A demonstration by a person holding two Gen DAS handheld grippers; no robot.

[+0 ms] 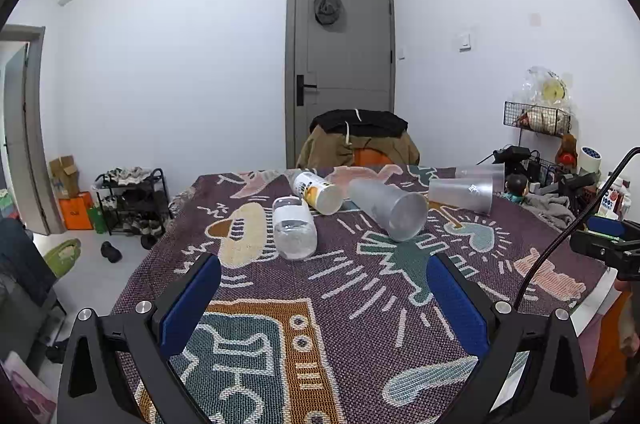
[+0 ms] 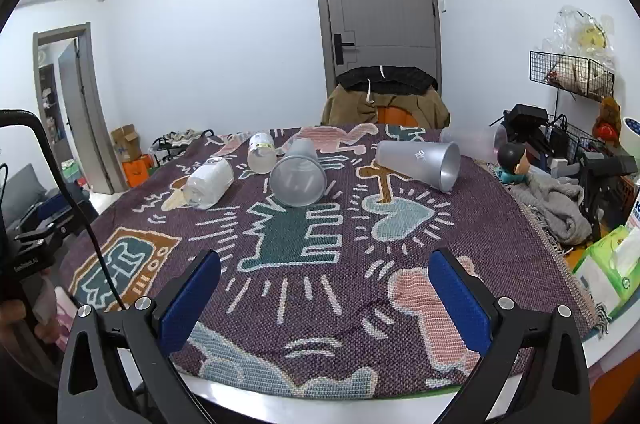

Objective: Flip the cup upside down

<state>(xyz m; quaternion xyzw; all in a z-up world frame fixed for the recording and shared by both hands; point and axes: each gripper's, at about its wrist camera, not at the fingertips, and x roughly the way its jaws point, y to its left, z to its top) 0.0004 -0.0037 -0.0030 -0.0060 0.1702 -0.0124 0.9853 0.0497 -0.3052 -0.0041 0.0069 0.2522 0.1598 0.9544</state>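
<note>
Three frosted plastic cups lie on their sides on the patterned cloth. The nearest cup (image 1: 390, 210) (image 2: 298, 174) lies mid-table. A second cup (image 1: 462, 193) (image 2: 420, 162) lies to its right, and a third cup (image 1: 480, 171) (image 2: 472, 140) lies behind that. My left gripper (image 1: 324, 300) is open and empty, low over the near cloth, well short of the cups. My right gripper (image 2: 324, 300) is open and empty near the table's front edge.
Two plastic bottles (image 1: 294, 230) (image 1: 316, 190) lie left of the cups. A chair with jackets (image 1: 358, 140) stands behind the table. Clutter, a grey cloth (image 2: 556, 204) and tissue packs (image 2: 608, 264) sit at the right edge. A shoe rack (image 1: 128, 200) stands on the floor, left.
</note>
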